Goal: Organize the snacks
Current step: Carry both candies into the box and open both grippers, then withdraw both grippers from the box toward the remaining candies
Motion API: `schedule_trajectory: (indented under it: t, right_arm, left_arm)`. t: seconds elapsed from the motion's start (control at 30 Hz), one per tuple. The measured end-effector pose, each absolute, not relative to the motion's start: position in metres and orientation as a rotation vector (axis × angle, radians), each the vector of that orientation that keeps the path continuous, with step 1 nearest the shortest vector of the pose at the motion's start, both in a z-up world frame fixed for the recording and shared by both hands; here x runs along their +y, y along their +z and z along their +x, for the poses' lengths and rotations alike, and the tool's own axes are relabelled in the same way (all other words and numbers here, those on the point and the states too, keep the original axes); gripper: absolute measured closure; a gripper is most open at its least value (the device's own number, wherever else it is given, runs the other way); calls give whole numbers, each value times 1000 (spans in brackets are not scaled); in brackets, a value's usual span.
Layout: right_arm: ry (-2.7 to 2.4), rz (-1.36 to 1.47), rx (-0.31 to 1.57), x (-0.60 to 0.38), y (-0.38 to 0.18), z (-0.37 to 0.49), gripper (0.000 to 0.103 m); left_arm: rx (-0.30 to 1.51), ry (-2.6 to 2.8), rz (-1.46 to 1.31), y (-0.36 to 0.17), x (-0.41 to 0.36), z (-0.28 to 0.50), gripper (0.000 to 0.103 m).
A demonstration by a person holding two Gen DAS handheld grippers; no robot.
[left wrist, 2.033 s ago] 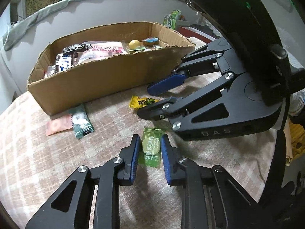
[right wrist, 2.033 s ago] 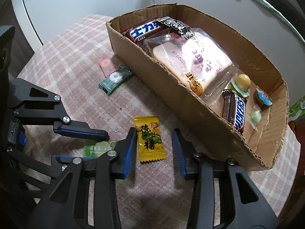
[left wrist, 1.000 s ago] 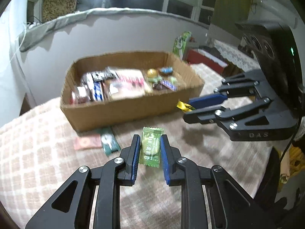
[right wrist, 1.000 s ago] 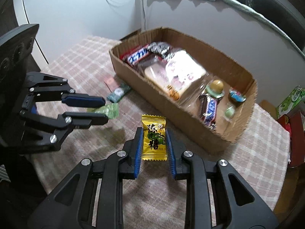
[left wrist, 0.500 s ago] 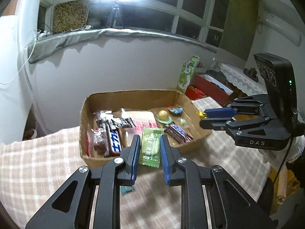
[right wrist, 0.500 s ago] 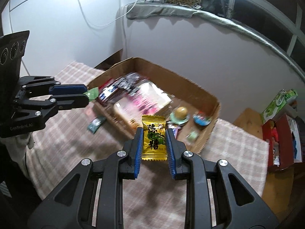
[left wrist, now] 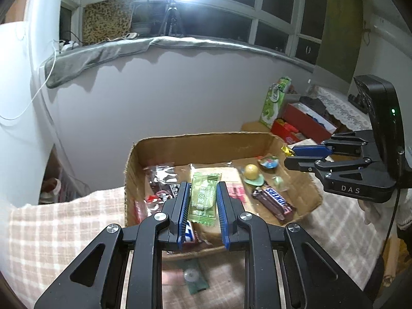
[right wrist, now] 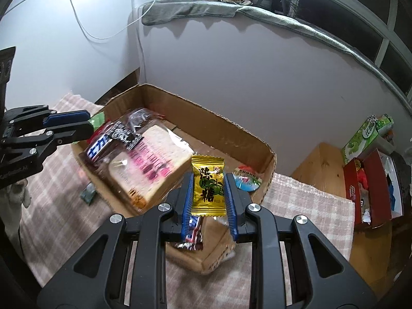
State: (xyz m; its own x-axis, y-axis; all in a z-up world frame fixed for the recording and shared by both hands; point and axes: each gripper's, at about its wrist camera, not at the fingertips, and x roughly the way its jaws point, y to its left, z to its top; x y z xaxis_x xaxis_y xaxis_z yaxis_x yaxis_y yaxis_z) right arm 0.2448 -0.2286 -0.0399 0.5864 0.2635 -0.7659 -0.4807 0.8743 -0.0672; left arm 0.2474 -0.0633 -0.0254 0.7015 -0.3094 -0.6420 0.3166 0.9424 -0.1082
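Observation:
My left gripper [left wrist: 203, 193] is shut on a green candy packet [left wrist: 203, 197] and hangs above the left half of an open cardboard box [left wrist: 200, 139]. My right gripper [right wrist: 208, 179] is shut on a yellow candy packet [right wrist: 208, 186] above the box's [right wrist: 219, 121] right end. Each gripper shows in the other's view: the right gripper [left wrist: 291, 155] with a yellow corner sticking out, the left gripper [right wrist: 87, 122] with a green corner. Inside the box lie a bread packet [right wrist: 152, 162], a Snickers bar [left wrist: 274, 202], a yellow ball candy [left wrist: 251, 171] and other small sweets.
A dark green sachet [left wrist: 194, 276] lies on the checked tablecloth [left wrist: 64, 231] in front of the box. Beyond the table's right side stand a red box [left wrist: 303, 123] and a green carton [left wrist: 275, 100]. A grey wall rises close behind the box.
Both grippers have risen off the tablecloth with their candies and moved forward, from in front of the box to above it. Neither grip has changed.

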Motion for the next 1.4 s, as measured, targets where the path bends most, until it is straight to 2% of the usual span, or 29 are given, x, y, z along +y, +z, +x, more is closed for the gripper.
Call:
schedule_trajectory:
  t: [1.0, 1.07, 1.13, 1.23, 1.3, 1.33, 1.4]
  right_arm:
    - [394, -314, 886, -208, -66, 275, 78]
    - [395, -317, 887, -208, -66, 275, 69]
    - [385, -328, 867, -208, -64, 271, 33]
    - [367, -334, 833, -209, -59, 268, 20]
    - [359, -332, 834, -210, -57, 267, 20]
    - [355, -333, 833, -210, -56, 267, 20]
    - [352, -330, 830, -211, -54, 263, 20]
  left_arm:
    - [733, -293, 31, -37, -56, 264, 83]
    - [734, -294, 29, -37, -56, 263, 79]
    - [736, -292, 29, -37, -56, 263, 72]
    - [735, -290, 30, -36, -57, 262, 70]
    - [735, -293, 33, -36, -57, 261, 66]
    - [734, -294, 34, -35, -57, 260, 60]
    - [728, -296, 34, -34, -56, 258, 58]
